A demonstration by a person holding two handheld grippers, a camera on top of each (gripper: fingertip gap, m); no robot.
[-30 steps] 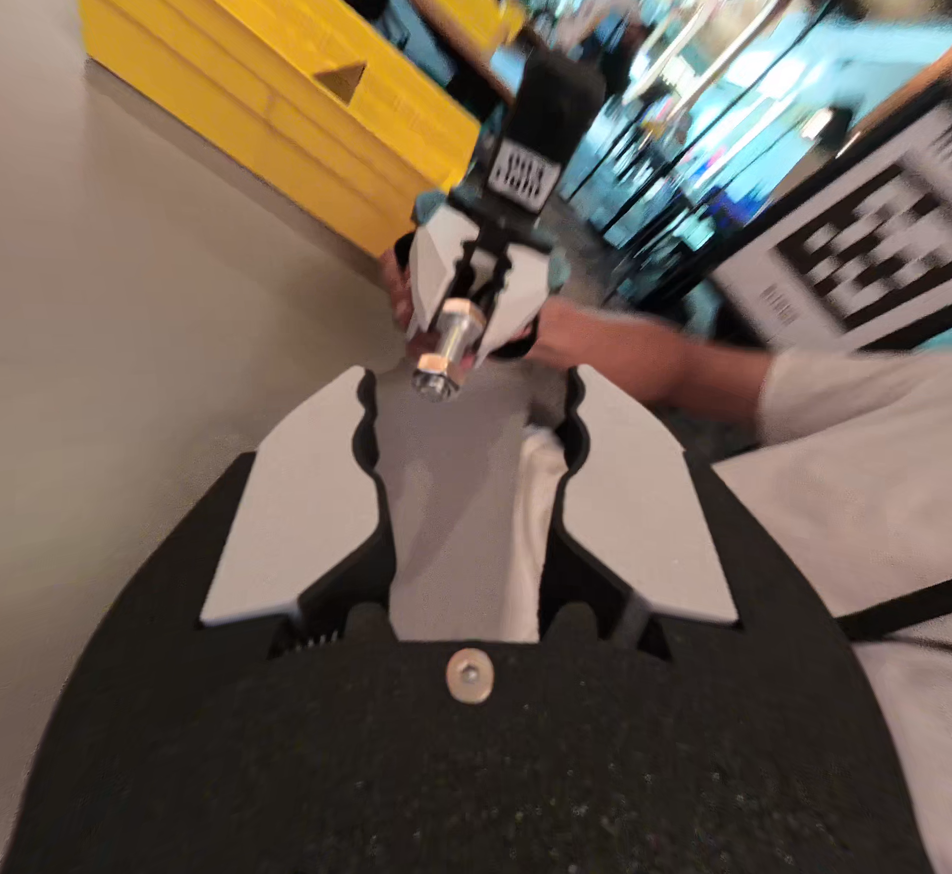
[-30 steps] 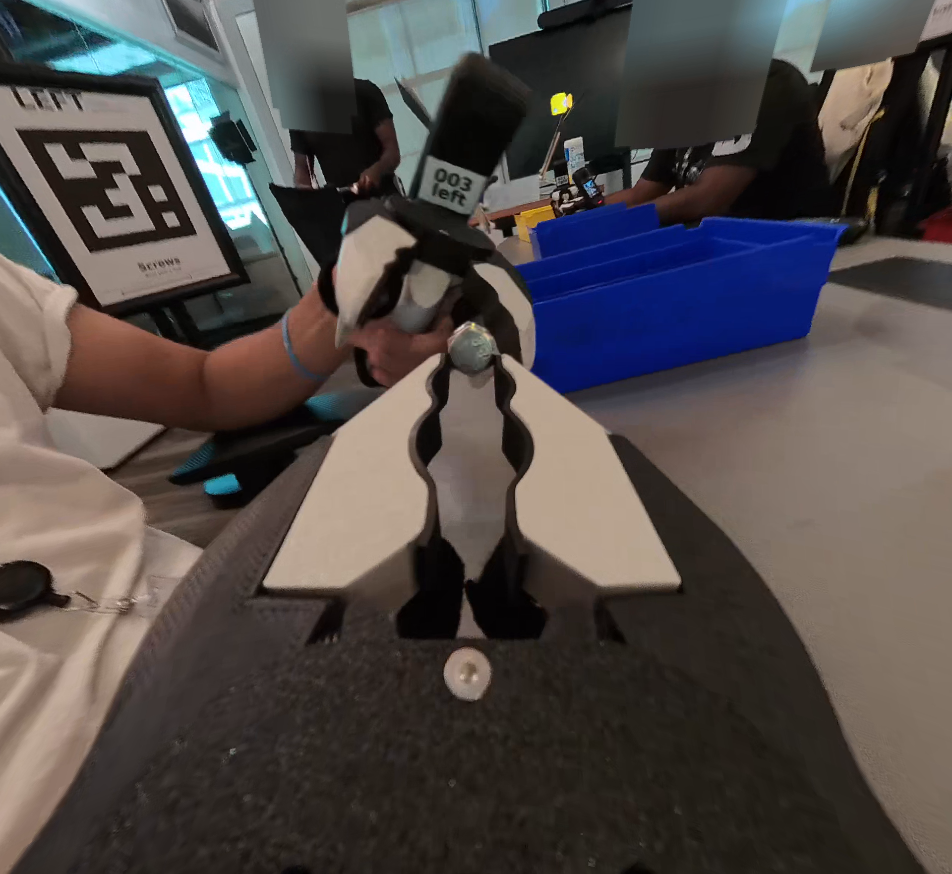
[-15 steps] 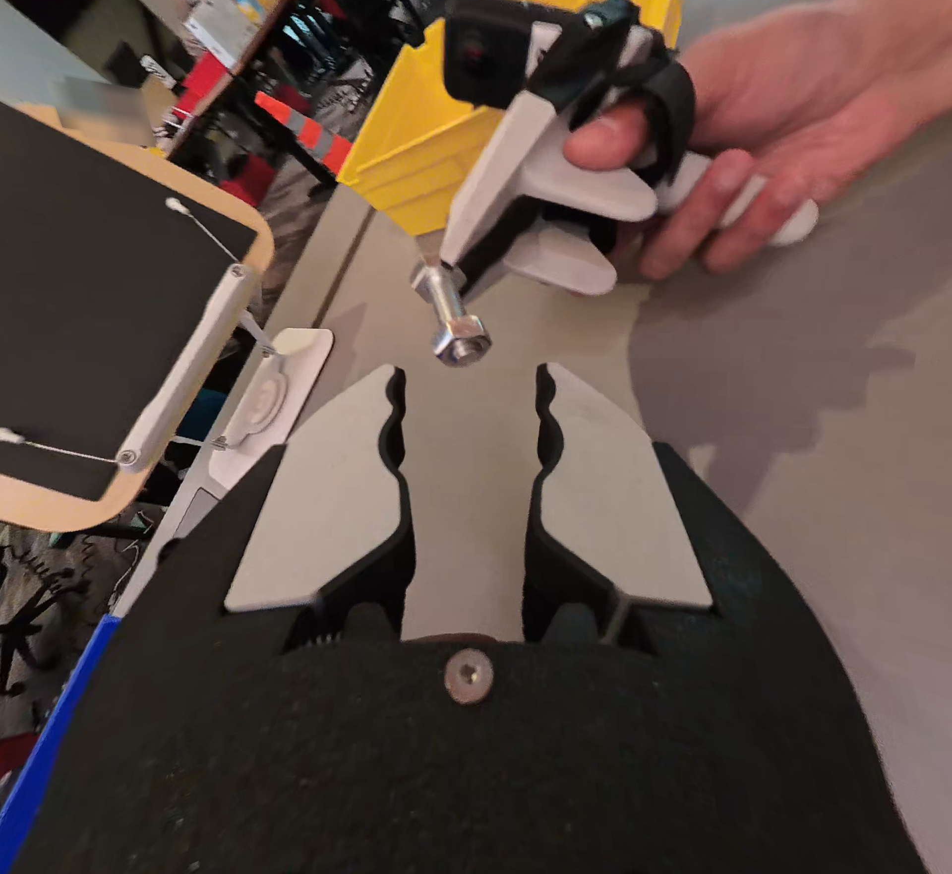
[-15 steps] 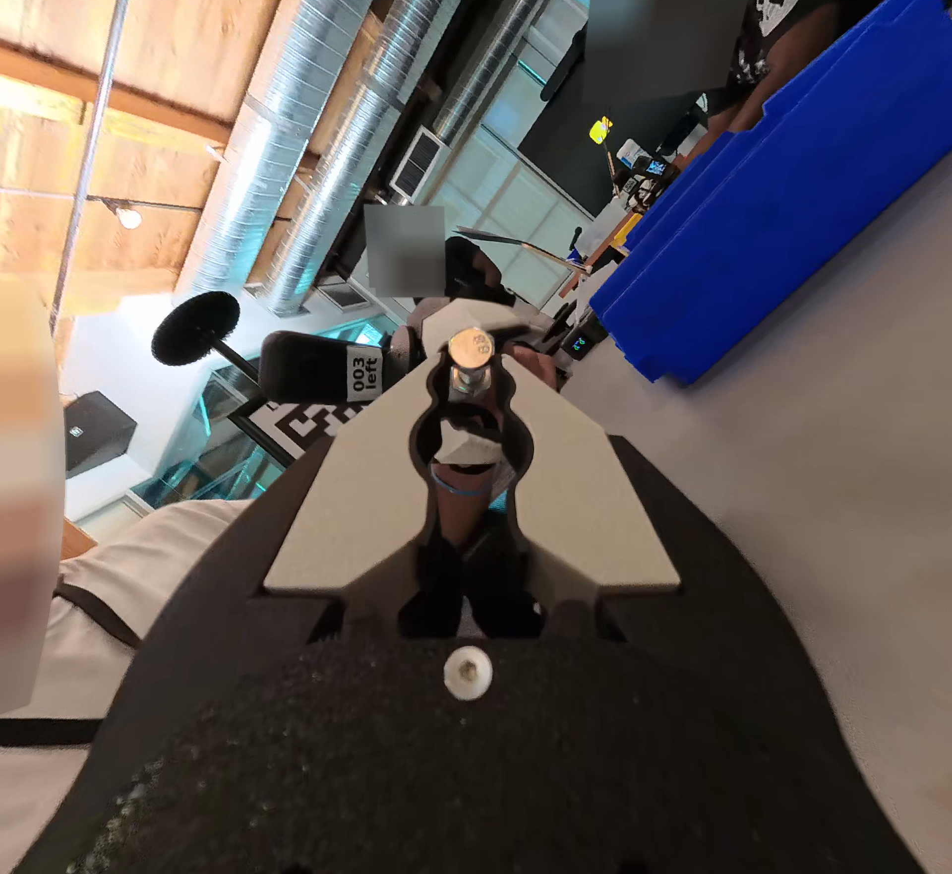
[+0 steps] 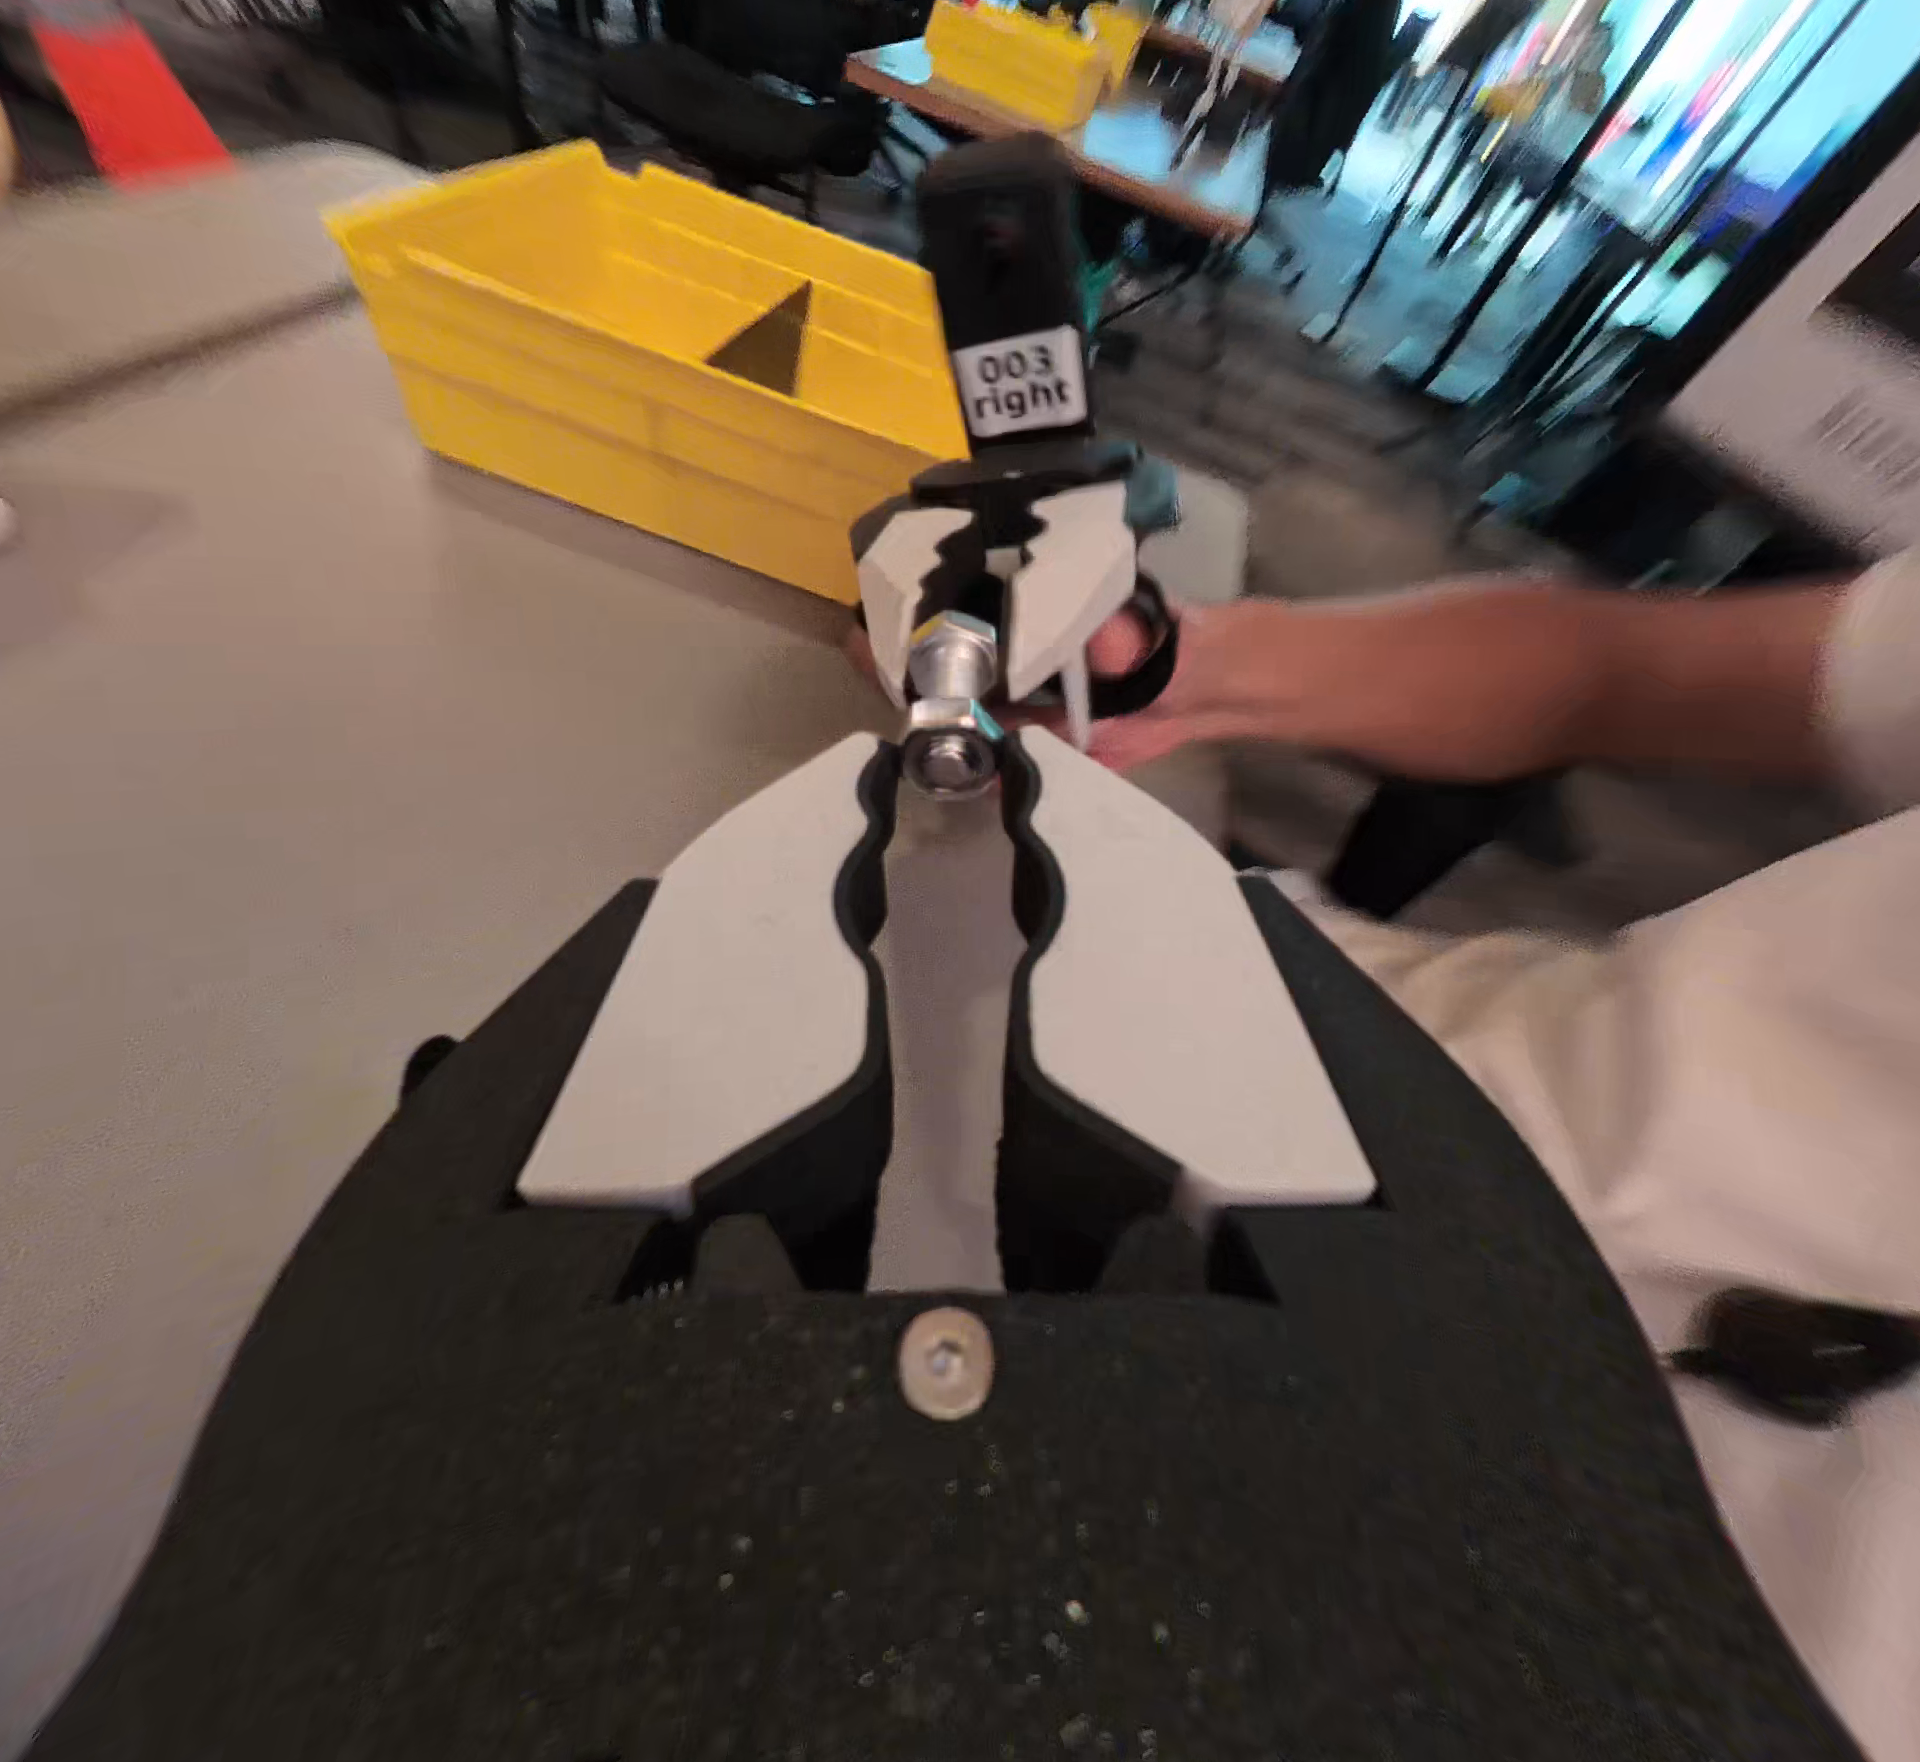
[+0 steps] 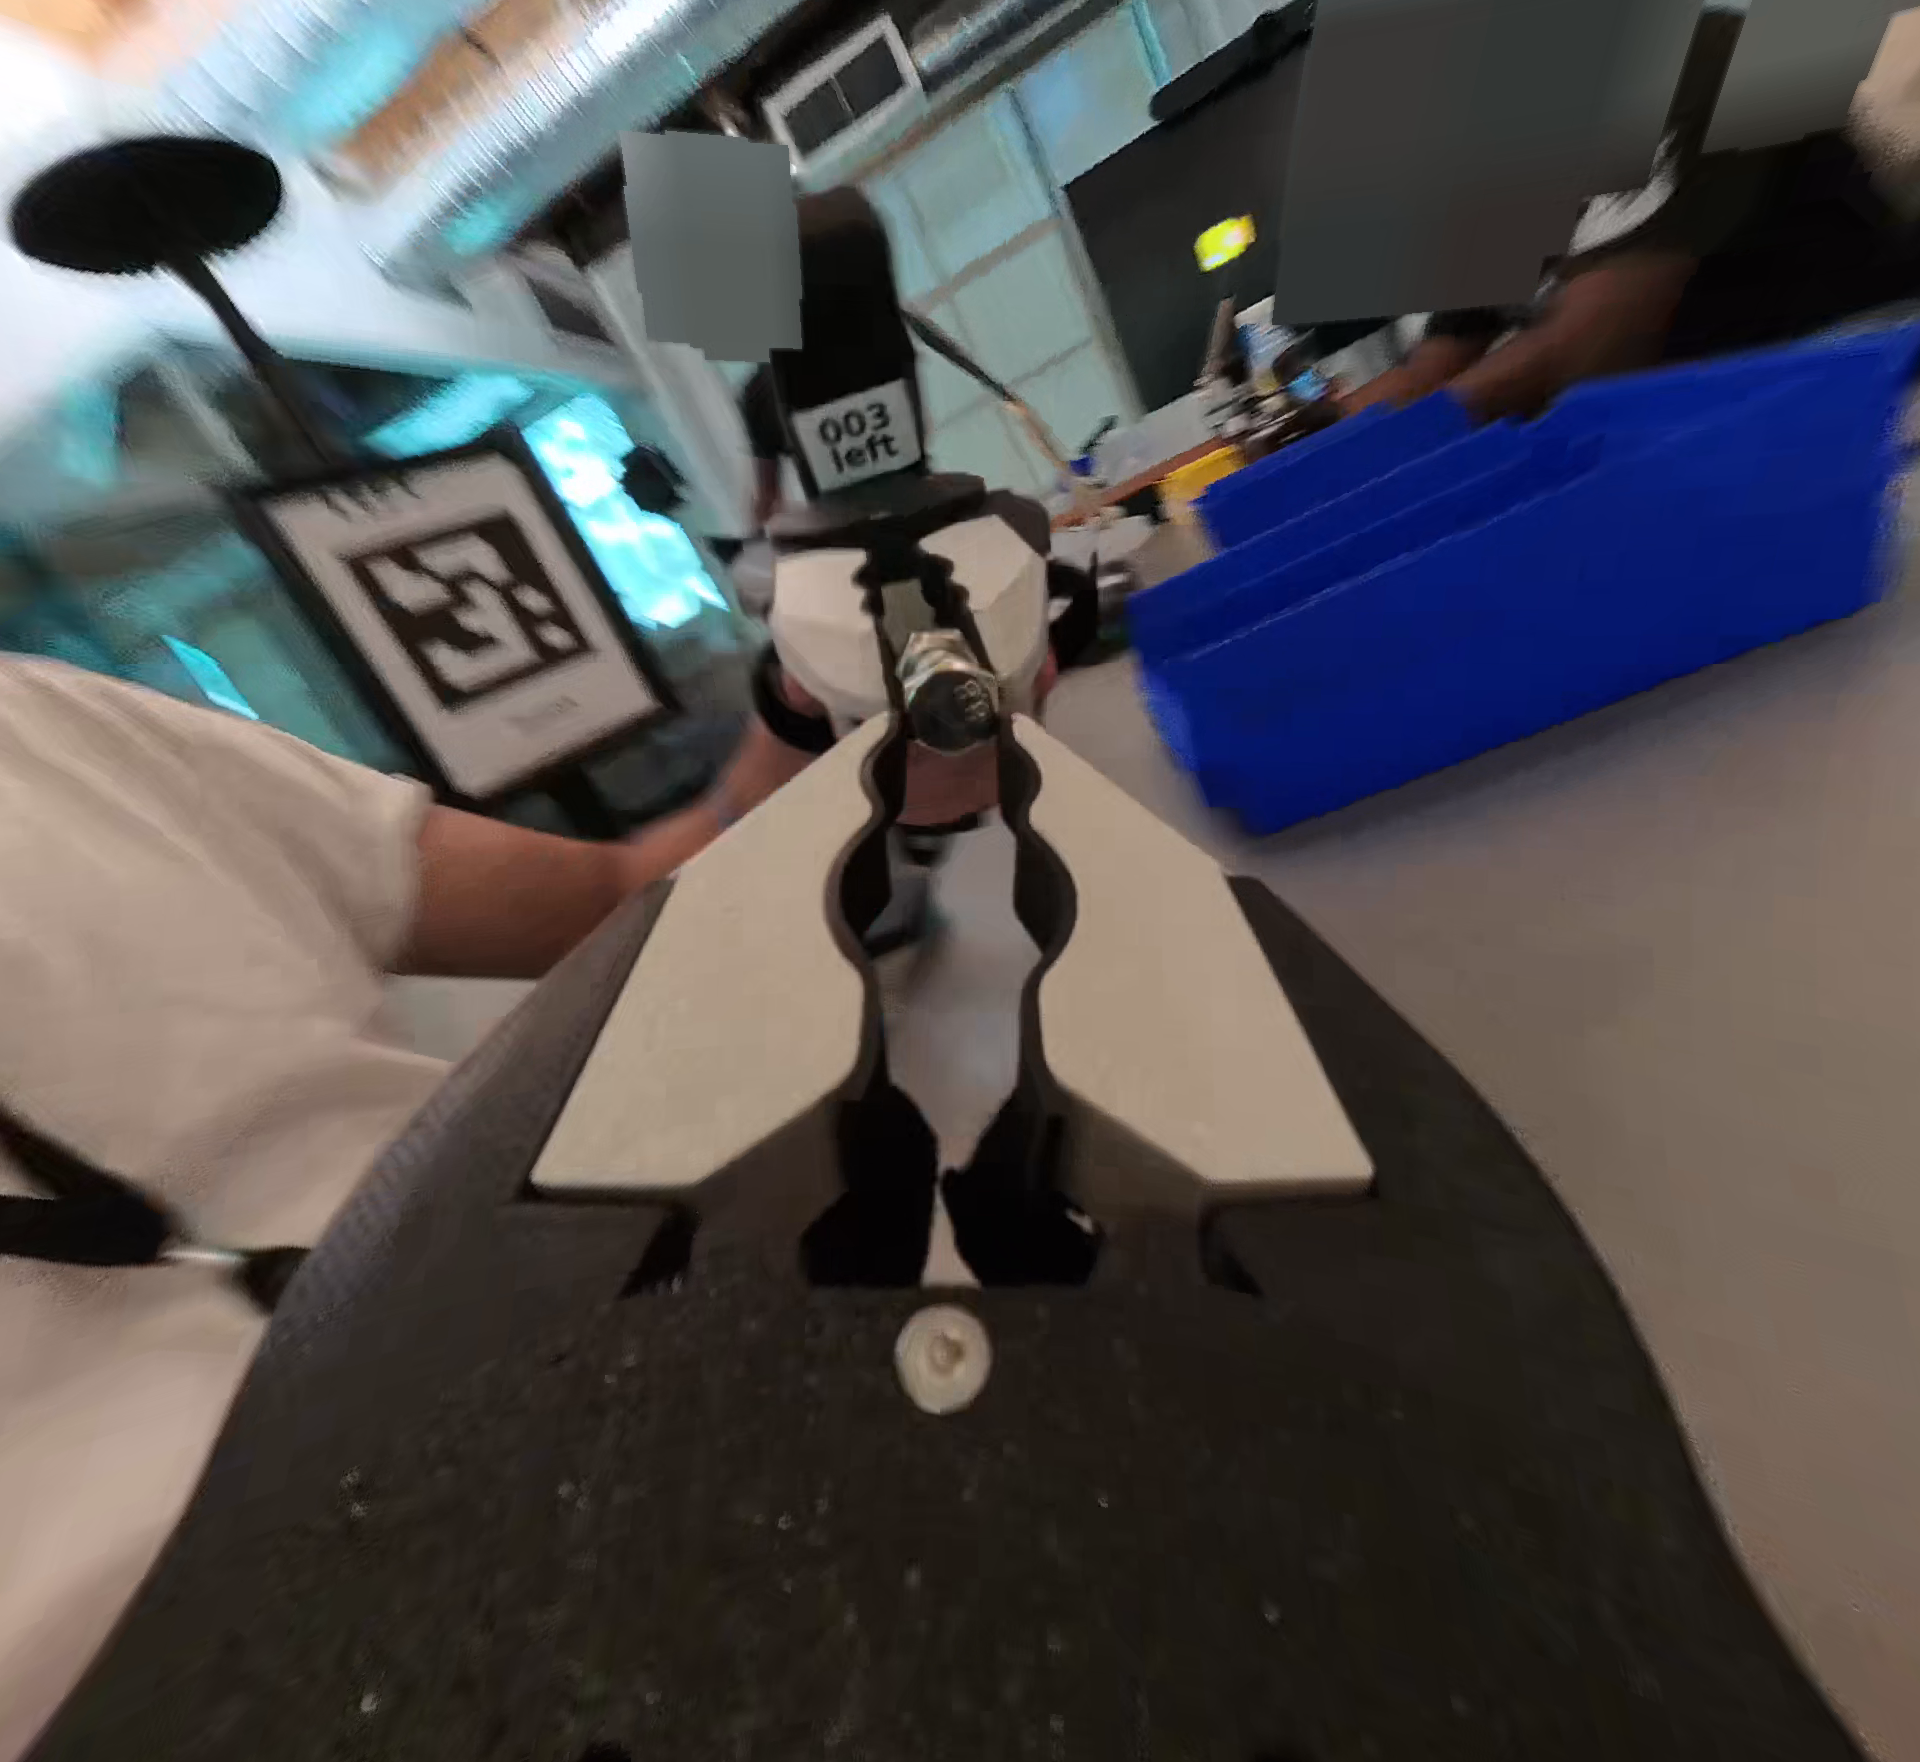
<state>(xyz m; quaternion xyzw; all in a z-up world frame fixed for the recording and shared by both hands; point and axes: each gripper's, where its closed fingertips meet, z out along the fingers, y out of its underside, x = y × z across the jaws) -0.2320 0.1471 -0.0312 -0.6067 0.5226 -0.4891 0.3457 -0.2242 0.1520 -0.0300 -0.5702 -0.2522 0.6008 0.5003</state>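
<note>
The left gripper [image 5: 948, 762] has its fingers drawn in close on the silver hex nut [image 5: 945, 756] at their tips, one pad to each side of it. Facing it tip to tip, the right gripper [image 6: 951, 720] is clamped on the hexagonal head of the silver bolt [image 6: 951, 699], whose shank runs straight across from one gripper to the other, with the nut threaded on near its far end. Both grippers are held level above the grey surface [image 5: 312, 777], each pointing at the other. The person's right hand [image 5: 1164, 673] wraps the right gripper's handle, forearm reaching in from the right of the left wrist view; the left forearm [image 6: 540, 871] reaches in from the left of the right wrist view, white sleeve above it. Each gripper carries a small white label with dark print on its black camera post; the bolt head bears stamped marks. A yellow bin [image 5: 644, 362] stands on the surface beyond the right gripper, a blue bin [image 6: 1538, 611] beyond the left gripper. A framed black-and-white marker board [image 6: 457, 611] stands behind the left forearm, with small blurred print beneath its pattern.
</note>
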